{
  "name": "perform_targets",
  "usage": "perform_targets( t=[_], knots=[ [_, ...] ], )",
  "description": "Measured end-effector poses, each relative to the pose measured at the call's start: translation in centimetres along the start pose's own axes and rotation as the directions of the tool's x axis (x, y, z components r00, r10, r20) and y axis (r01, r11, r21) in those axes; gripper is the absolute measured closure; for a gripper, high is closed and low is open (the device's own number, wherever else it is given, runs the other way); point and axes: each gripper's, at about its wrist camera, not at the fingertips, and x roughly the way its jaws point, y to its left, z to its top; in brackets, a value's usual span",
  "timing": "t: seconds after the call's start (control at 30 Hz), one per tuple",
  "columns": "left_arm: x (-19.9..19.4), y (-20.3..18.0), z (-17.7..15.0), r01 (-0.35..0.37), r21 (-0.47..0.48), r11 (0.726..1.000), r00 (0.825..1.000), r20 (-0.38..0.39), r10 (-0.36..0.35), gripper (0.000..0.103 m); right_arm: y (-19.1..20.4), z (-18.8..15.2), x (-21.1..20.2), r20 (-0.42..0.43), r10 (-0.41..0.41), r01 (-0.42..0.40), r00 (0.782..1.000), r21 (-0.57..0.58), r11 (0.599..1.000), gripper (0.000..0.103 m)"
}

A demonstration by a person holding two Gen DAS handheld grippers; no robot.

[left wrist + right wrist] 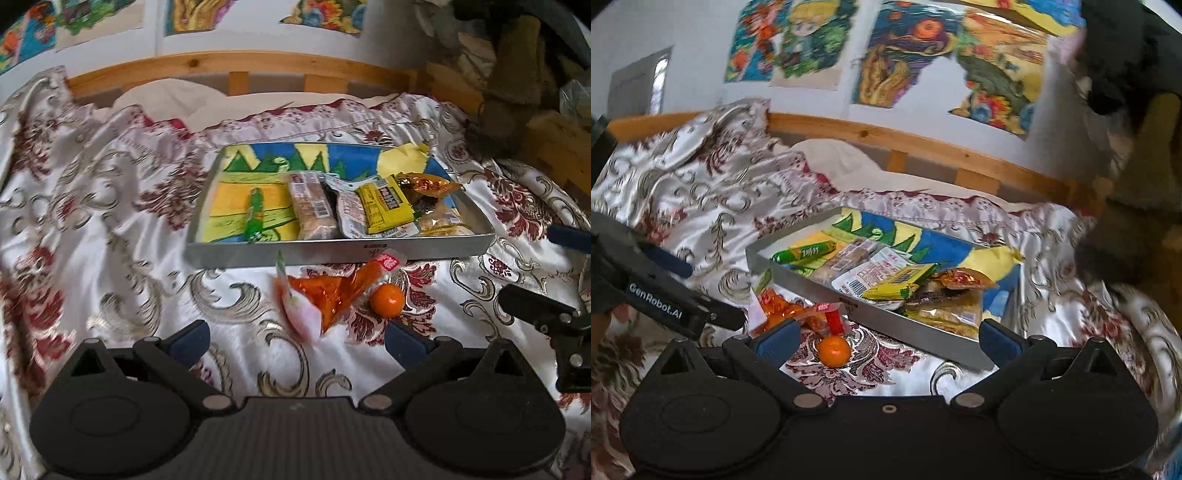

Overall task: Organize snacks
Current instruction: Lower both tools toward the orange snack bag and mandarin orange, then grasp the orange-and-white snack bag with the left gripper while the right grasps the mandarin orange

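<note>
A grey metal tray [332,251] [916,325] with a colourful drawing inside sits on the bedspread. It holds a green stick snack [255,216] [801,253], a clear-wrapped bar [310,206], a white packet [351,210], a yellow packet [388,206] [901,282] and orange-brown packets [424,184]. In front of the tray lie an orange foil snack [325,291] [779,308], a pink-white packet [299,310] and a small orange ball [386,300] [833,350]. My left gripper [295,343] is open just short of these loose snacks. My right gripper [886,339] is open with the orange ball between its fingers, untouched.
A shiny white bedspread [110,221] with red and silver flowers covers the bed. A wooden bed rail [240,64] and a wall with coloured pictures [905,55] lie behind. Dark clutter [517,55] is piled at the far right. The right gripper's body [554,325] shows at the left view's right edge.
</note>
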Motion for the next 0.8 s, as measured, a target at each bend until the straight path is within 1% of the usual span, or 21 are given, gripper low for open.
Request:
perform_targets(
  t=[0.1,0.23,0.33,0.43,0.5,0.6,0.67,0.8],
  knots=[
    [1.1,-0.2,0.1,0.02,0.033,0.999,1.0,0.008,-0.02,0.001,0.0,-0.4,1.7,-0.044,0.018,-0.02,0.999,-0.036,0.999,0.001],
    [2.5,-0.4,0.5,0.019,0.07,0.997,1.0,0.015,-0.02,0.001,0.1,-1.1,3.7,-0.103,0.044,-0.047,0.994,-0.03,0.998,0.001],
    [3.7,-0.5,0.9,0.05,0.084,0.995,0.999,0.002,-0.05,0.001,0.3,-1.4,5.0,-0.133,0.053,-0.057,0.99,-0.03,0.998,0.003],
    [4.9,-0.3,0.9,0.127,0.093,0.988,0.992,-0.02,-0.126,0.001,0.7,-1.9,5.9,-0.139,0.033,-0.037,0.99,-0.025,0.999,0.006],
    [5.5,-0.3,0.8,0.159,0.084,0.984,0.987,-0.031,-0.157,0.001,1.1,-2.1,6.4,-0.146,0.045,-0.048,0.988,-0.015,0.999,0.009],
    [6.2,-0.2,0.8,0.177,0.071,0.982,0.984,-0.046,-0.174,0.001,1.5,-2.3,6.8,-0.139,0.052,-0.056,0.989,-0.027,0.998,0.01],
    [6.4,-0.2,0.9,0.187,0.068,0.98,0.982,-0.038,-0.184,0.001,1.8,-2.3,7.2,-0.143,0.058,-0.064,0.988,-0.038,0.997,0.01],
    [7.0,0.1,1.2,0.175,0.043,0.984,0.984,-0.039,-0.173,0.003,2.3,-2.5,7.8,-0.158,0.069,-0.077,0.985,-0.043,0.996,0.013]
  ],
)
